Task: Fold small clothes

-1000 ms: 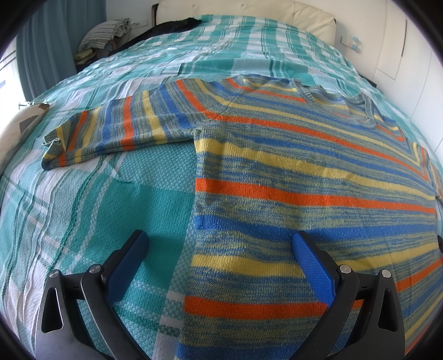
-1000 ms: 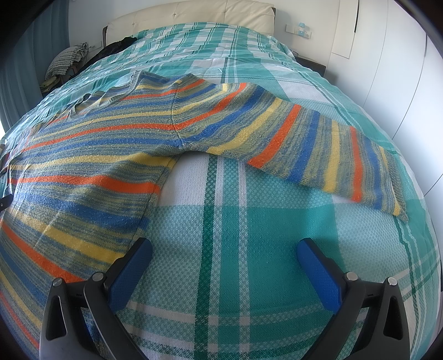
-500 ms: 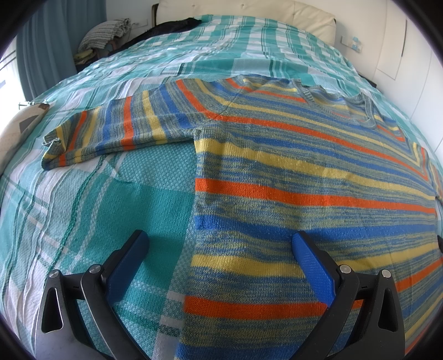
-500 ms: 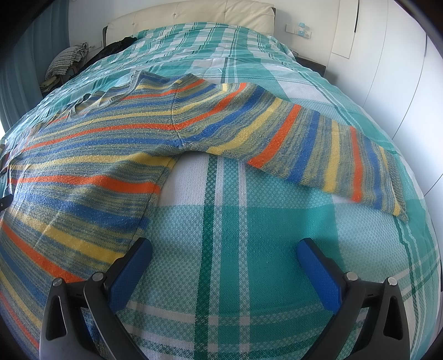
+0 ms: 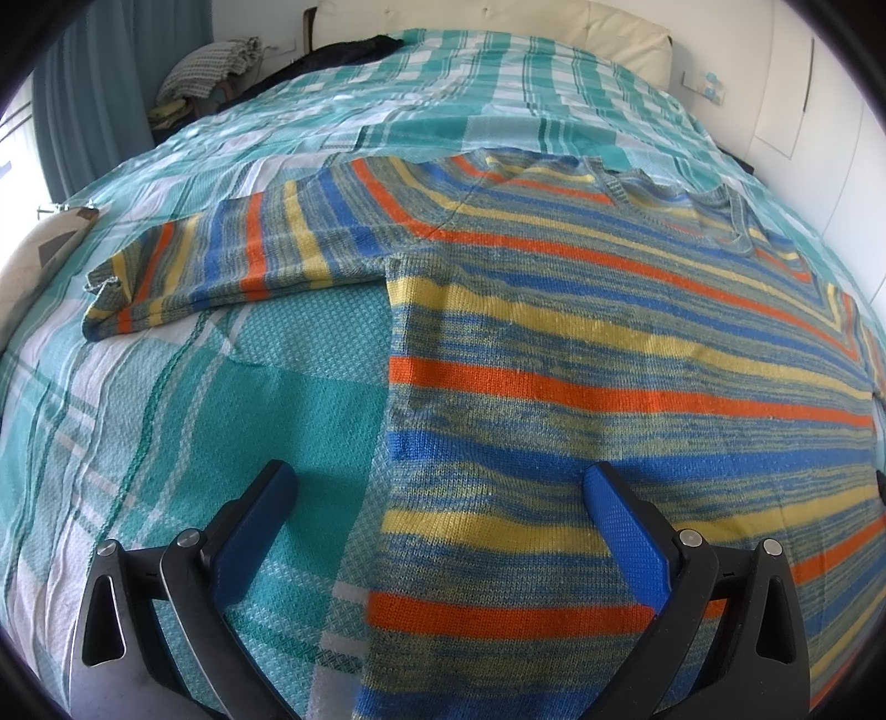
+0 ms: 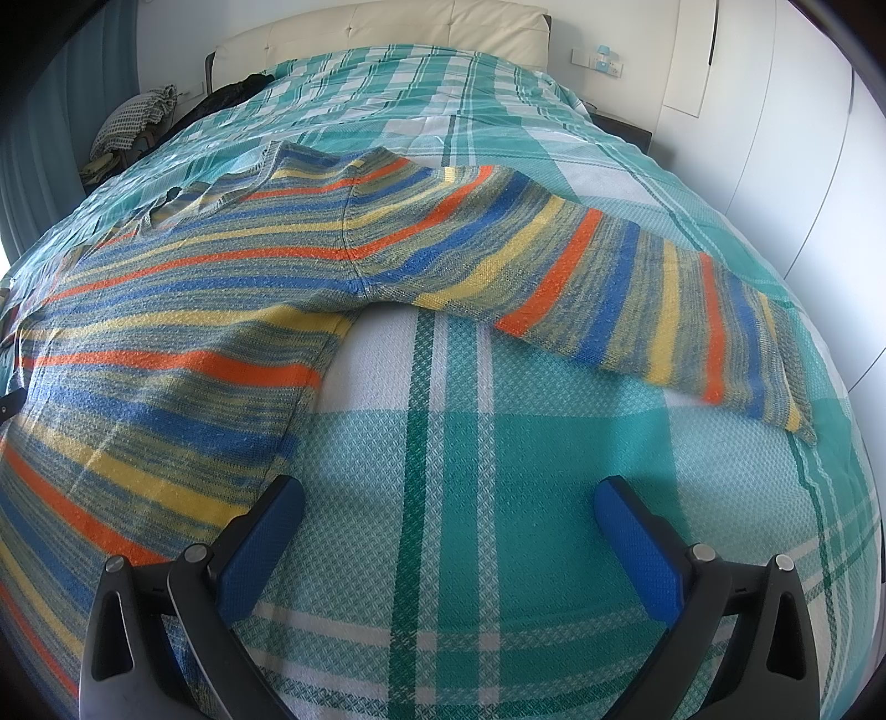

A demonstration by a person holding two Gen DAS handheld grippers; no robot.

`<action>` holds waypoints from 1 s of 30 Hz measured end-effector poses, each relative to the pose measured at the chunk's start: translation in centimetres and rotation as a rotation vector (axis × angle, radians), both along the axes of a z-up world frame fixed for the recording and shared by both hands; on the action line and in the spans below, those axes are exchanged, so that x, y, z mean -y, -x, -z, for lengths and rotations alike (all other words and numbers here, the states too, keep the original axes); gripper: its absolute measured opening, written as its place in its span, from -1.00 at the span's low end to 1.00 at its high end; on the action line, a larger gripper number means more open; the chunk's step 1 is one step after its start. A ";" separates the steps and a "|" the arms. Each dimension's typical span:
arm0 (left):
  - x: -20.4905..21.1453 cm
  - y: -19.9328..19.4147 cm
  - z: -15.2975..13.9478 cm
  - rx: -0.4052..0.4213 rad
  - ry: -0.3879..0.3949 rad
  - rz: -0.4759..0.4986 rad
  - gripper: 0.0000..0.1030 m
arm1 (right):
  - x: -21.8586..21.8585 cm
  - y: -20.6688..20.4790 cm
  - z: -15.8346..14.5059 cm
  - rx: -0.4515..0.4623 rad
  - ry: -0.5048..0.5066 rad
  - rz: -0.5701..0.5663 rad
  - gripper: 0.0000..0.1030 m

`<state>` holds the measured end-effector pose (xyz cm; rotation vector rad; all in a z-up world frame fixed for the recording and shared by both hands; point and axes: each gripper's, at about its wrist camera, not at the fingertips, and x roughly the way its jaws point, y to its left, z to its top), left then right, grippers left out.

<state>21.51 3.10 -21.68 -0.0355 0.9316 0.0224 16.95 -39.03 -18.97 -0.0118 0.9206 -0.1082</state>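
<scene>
A striped knit sweater in blue, yellow, orange and grey lies flat on the bed, sleeves spread. Its left sleeve reaches toward the bed's left side; its right sleeve stretches right. My left gripper is open above the sweater's left side edge, one blue finger over the bedspread, the other over the knit. The right gripper is open over bare bedspread just right of the sweater's body, below the armpit. Neither holds anything.
The bed wears a teal, white and green plaid cover. A cream headboard stands at the far end. Dark clothing and a folded checked cloth lie at the far left. White wardrobe doors run along the right.
</scene>
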 end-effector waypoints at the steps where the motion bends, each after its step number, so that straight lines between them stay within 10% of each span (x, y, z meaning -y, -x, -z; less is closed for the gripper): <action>1: 0.0 -0.1 0.0 -0.003 -0.003 -0.001 0.99 | 0.0 0.0 0.0 0.000 0.000 0.000 1.00; 8: -1.7 1.2 -2.2 -0.123 0.050 0.040 0.98 | 0.0 0.0 0.0 0.000 0.000 0.000 1.00; 14: -5.2 8.8 -6.4 0.000 0.122 0.051 0.99 | 0.0 0.0 0.0 0.002 0.002 0.001 1.00; 22: -6.7 11.5 -4.6 0.065 0.127 -0.010 0.97 | 0.3 -0.3 -0.4 -0.034 -0.030 -0.023 1.00; 25: -6.3 11.3 -5.6 0.135 0.081 0.021 0.98 | 2.9 -0.5 -2.1 -0.065 -0.217 -0.070 0.94; 30: -6.4 10.7 -4.8 0.112 0.106 0.020 0.98 | 16.6 2.9 -8.2 0.238 -0.639 0.141 0.94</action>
